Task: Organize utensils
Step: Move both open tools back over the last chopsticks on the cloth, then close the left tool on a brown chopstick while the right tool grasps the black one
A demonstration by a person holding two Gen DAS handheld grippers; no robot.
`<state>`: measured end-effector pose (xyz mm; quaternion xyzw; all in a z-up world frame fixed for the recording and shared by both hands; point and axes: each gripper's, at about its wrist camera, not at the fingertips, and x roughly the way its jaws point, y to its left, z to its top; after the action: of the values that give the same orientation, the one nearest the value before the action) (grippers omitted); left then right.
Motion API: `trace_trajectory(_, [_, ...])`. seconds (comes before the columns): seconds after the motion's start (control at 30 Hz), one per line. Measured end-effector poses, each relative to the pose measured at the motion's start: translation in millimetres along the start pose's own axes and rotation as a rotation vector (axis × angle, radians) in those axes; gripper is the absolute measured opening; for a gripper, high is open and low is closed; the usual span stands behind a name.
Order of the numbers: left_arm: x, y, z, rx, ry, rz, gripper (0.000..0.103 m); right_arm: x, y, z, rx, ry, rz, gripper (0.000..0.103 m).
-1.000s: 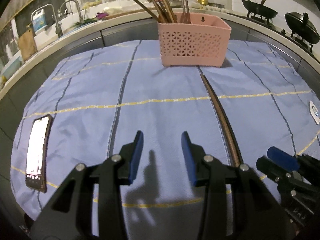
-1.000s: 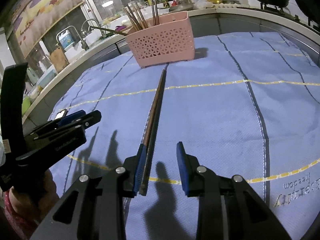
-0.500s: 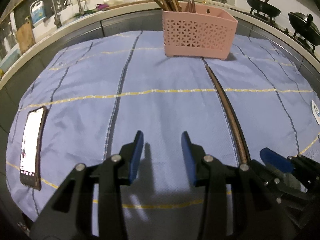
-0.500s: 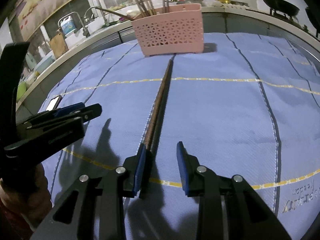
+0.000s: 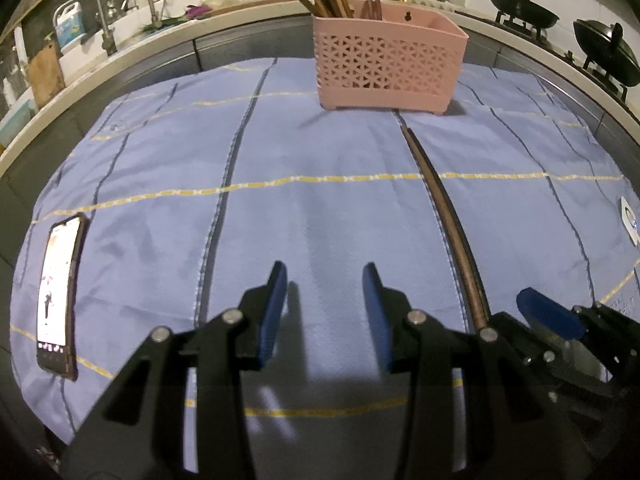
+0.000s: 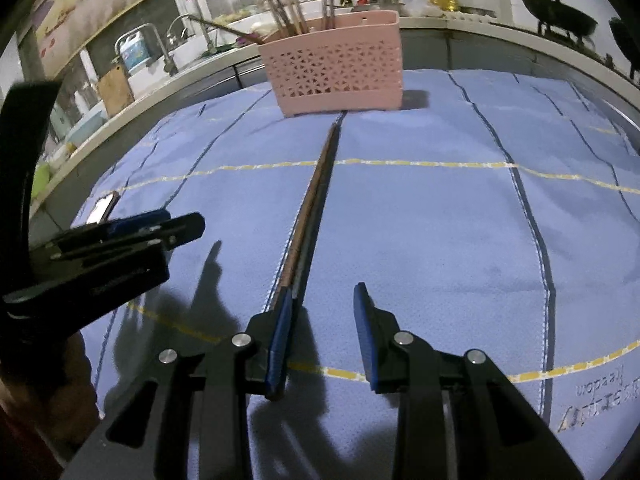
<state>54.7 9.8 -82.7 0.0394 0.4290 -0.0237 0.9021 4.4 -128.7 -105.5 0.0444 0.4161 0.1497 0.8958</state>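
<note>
Long brown chopsticks (image 5: 443, 200) lie on the blue cloth (image 5: 320, 200), running from the pink perforated basket (image 5: 388, 68) toward me. The basket holds several more chopsticks upright. My left gripper (image 5: 324, 304) hovers open over bare cloth, left of the chopsticks, with nothing between its blue pads. In the right wrist view, my right gripper (image 6: 322, 320) is open low over the cloth. The near end of the chopsticks (image 6: 316, 184) lies just inside its left pad, not pinched. The basket (image 6: 336, 76) stands straight ahead. Each gripper shows in the other's view: right gripper (image 5: 520, 308), left gripper (image 6: 180, 222).
A lit phone (image 5: 58, 292) lies at the cloth's left edge. Beyond the table's far rim are a sink with faucets (image 5: 100, 20) at the left and woks (image 5: 520, 12) on a stove at the right. A hand (image 6: 48, 392) holds the left gripper.
Both views have shifted only slightly, and the right gripper has rolled a little. The chopsticks still lie on the cloth and neither gripper's jaws have moved.
</note>
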Motion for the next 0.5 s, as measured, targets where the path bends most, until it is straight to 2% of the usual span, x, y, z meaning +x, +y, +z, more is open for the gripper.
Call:
trace_trajectory(0.2, [1,-2,0,0.002,0.004,0.006,0.037,7,25,-5,-0.160,-0.022,-0.095,0.032])
trace_trajectory(0.27, [1,-5,0,0.008,0.005,0.006,0.037,8,25,-6,-0.167,-0.032,-0.095,0.032])
trace_trajectory(0.33, [1,-9,3,0.019,0.004,0.003,0.037,7,21,-6,-0.162,-0.038,-0.090,0.026])
trace_trajectory(0.37, [2,-10,4,0.022,0.005,0.001,0.037,6,19,-6,-0.163,-0.044,-0.097,0.014])
trace_trajectory(0.4, [2,-12,6,0.026,0.006,-0.005,0.037,5,14,-6,-0.152,-0.048,-0.103,0.007])
trace_trajectory(0.47, [3,-15,9,0.030,0.007,-0.012,0.040,1,-1,-6,-0.103,-0.058,-0.123,0.006])
trace_trajectory(0.5, [5,-16,11,0.028,0.009,-0.014,0.047,0,-7,-7,-0.084,-0.062,-0.130,0.006])
